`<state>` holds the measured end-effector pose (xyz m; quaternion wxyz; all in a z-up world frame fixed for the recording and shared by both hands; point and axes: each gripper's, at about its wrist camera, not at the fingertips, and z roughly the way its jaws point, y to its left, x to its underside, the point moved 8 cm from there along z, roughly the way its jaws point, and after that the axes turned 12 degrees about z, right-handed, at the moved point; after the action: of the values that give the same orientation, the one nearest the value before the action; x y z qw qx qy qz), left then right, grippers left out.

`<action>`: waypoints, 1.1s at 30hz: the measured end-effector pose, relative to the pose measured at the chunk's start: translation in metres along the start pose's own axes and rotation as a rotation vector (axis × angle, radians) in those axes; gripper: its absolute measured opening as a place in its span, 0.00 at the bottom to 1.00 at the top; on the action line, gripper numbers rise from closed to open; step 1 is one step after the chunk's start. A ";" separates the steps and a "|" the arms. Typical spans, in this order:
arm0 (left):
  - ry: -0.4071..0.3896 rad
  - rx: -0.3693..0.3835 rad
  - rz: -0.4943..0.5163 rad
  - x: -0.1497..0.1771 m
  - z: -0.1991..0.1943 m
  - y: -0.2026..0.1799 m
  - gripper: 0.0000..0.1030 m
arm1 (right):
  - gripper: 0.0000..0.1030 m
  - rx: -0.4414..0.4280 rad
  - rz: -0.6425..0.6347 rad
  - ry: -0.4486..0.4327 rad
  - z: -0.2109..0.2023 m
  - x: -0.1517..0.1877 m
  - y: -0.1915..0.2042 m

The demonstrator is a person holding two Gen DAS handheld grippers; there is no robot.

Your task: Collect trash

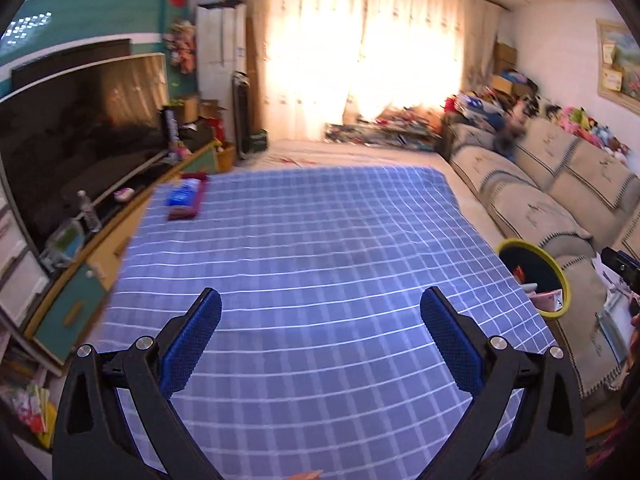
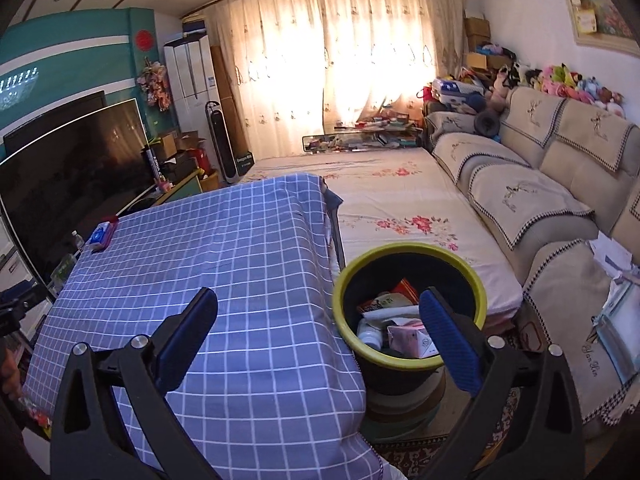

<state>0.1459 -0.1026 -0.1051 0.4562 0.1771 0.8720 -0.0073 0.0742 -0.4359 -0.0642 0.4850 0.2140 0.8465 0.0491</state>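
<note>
Both grippers empty and spread wide, bin already loaded, one packet left at far table corner

Near: left gripper (image 1: 320,344) released, nothing between its jaws, only bare checked tablecloth (image 1: 320,240) under it; right gripper (image 2: 320,340) also released, holding nothing, with the yellow-rimmed trash bin (image 2: 408,250) just past its right finger at about 1 o'clock, cartons and wrappers inside. Bin sits off the table's right edge, seen at 3 o'clock in the left view. Far: blue packet (image 1: 185,194) on a dark red tray lies at about 11 o'clock from the left gripper, well apart, long axis running roughly away from camera; whether it is trash, cannot tell. Judged: the left hand is nearer to it, the right nearer to the bin
</note>
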 end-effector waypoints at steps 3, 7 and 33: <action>-0.045 -0.013 -0.038 0.002 -0.030 0.019 0.95 | 0.93 0.007 -0.017 -0.035 -0.017 -0.003 0.009; -0.107 -0.019 -0.064 0.001 -0.062 0.028 0.95 | 0.93 -0.014 -0.024 -0.067 -0.035 -0.005 0.019; -0.118 -0.013 -0.087 0.010 -0.086 0.008 0.95 | 0.93 -0.038 -0.062 -0.101 -0.055 0.004 0.040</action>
<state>0.0748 -0.0771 -0.0617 0.5072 0.1352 0.8505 -0.0319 0.0385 -0.3913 -0.0271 0.5322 0.1807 0.8261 0.0395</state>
